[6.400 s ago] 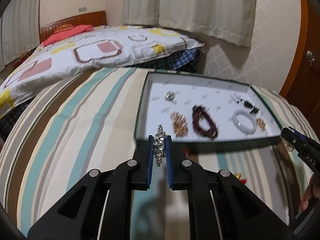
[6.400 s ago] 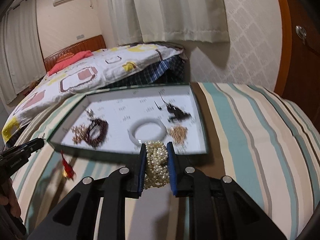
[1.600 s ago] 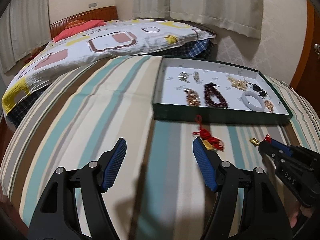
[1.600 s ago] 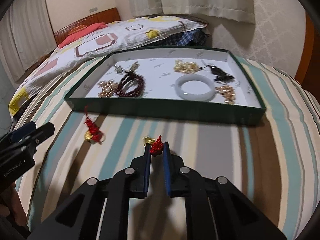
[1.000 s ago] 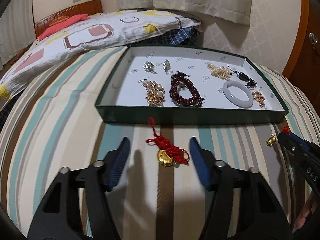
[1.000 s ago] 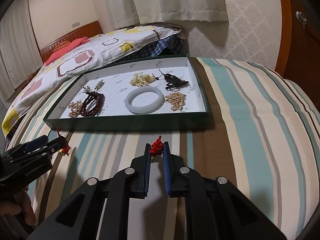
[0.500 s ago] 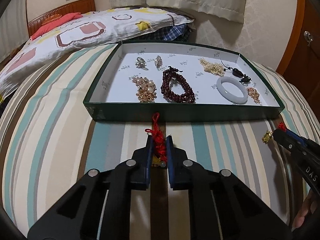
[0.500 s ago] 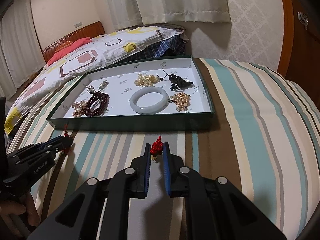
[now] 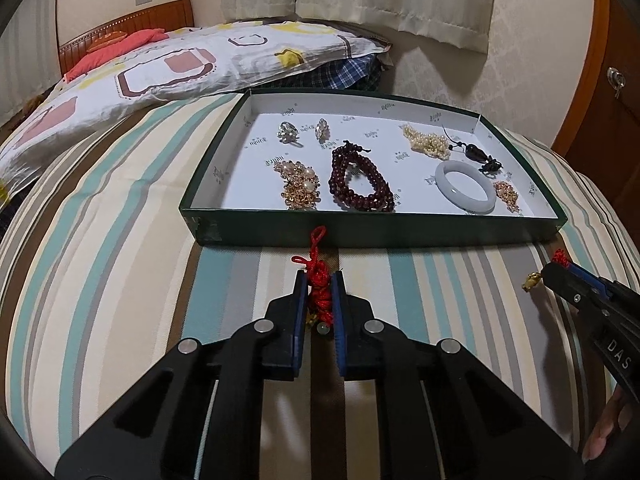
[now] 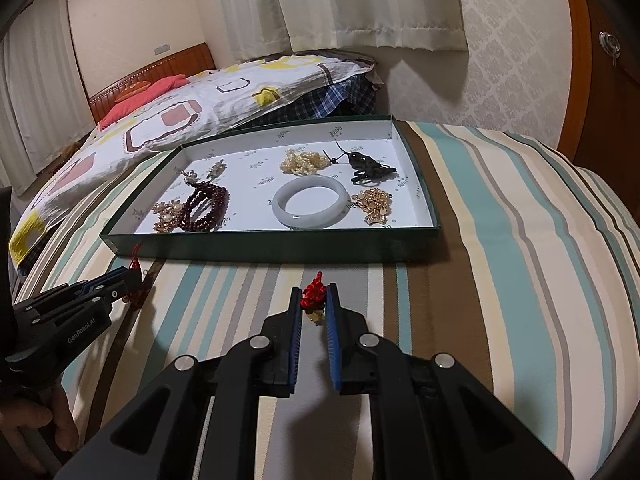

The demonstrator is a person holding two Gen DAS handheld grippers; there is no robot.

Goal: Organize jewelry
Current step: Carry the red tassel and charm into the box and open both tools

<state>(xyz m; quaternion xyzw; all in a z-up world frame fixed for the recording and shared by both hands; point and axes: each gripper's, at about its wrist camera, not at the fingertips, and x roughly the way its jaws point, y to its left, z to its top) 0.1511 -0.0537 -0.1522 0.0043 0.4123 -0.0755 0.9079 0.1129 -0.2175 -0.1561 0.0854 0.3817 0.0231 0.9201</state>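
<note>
I am pinching a red knotted charm [image 9: 320, 294] in my left gripper [image 9: 320, 300] and a second red charm [image 10: 313, 298] in my right gripper [image 10: 313, 304]; the green tray [image 9: 400, 234] is lying straight ahead of both, nearer the left.

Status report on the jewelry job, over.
Left gripper shut on red knot charm. Right gripper shut on second charm. Green tray ahead, nothing blocking.
</note>
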